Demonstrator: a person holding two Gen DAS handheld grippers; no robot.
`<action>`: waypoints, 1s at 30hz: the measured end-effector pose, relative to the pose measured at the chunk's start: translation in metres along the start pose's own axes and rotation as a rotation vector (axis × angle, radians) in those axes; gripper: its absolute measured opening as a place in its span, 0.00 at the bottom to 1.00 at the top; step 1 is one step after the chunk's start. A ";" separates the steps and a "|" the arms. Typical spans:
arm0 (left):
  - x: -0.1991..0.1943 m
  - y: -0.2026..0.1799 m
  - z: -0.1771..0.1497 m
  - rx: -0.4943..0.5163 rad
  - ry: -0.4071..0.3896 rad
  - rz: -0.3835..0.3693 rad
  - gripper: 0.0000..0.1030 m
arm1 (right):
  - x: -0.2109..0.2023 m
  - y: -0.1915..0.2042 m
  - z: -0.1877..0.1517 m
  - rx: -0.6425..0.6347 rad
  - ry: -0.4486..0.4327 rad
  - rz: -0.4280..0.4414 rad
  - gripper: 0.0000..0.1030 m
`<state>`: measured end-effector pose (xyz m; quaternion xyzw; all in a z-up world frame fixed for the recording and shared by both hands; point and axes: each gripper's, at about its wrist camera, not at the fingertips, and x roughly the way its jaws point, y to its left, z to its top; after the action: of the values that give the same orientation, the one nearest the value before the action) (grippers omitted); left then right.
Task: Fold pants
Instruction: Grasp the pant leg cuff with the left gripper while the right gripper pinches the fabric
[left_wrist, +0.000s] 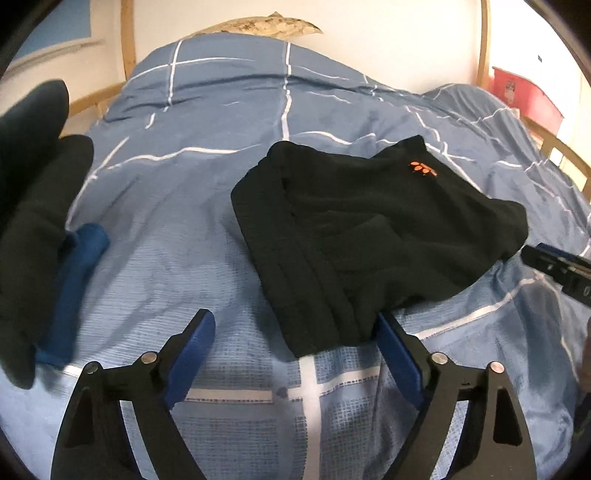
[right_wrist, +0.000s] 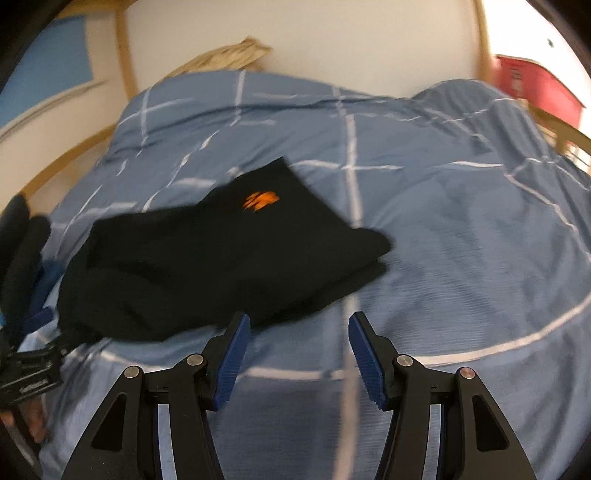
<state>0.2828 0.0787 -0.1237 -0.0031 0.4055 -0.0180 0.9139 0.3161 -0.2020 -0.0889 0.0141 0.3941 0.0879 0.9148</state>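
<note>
From my left wrist: the pants (left_wrist: 373, 236) lie on the blue checked duvet (left_wrist: 207, 155) as a compact black bundle, several layers thick, with the orange logo (left_wrist: 423, 168) facing up; my left gripper (left_wrist: 295, 332) stands wide open and holds nothing, its right finger just touching or tucked under the bundle's near corner, I cannot tell which; at the far left a dark garment (left_wrist: 33, 221) and something blue (left_wrist: 74, 291) hang close to the lens.

From my right wrist, which is blurred: the same pants (right_wrist: 221, 258) sit to the left of centre on the duvet (right_wrist: 443, 221); my right gripper (right_wrist: 299, 332) is also spread wide and empty, its left finger near the bundle's near edge, its right finger over bare duvet.

I judge the folding is all but done; what is left calls for squaring or pressing the stack flat, or simply drawing both grippers clear without dragging the top layer.
</note>
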 end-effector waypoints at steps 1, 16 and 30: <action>0.001 0.000 0.000 -0.002 -0.002 -0.013 0.82 | 0.000 0.004 -0.001 -0.015 0.002 0.005 0.55; 0.002 -0.012 0.048 0.095 -0.071 0.005 0.33 | 0.005 0.000 -0.005 -0.001 0.034 0.031 0.55; 0.044 -0.004 0.077 0.074 -0.138 0.058 0.32 | 0.030 0.017 -0.001 -0.039 -0.003 0.145 0.55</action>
<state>0.3697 0.0725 -0.1047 0.0414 0.3405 -0.0064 0.9393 0.3332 -0.1805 -0.1098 0.0251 0.3890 0.1617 0.9066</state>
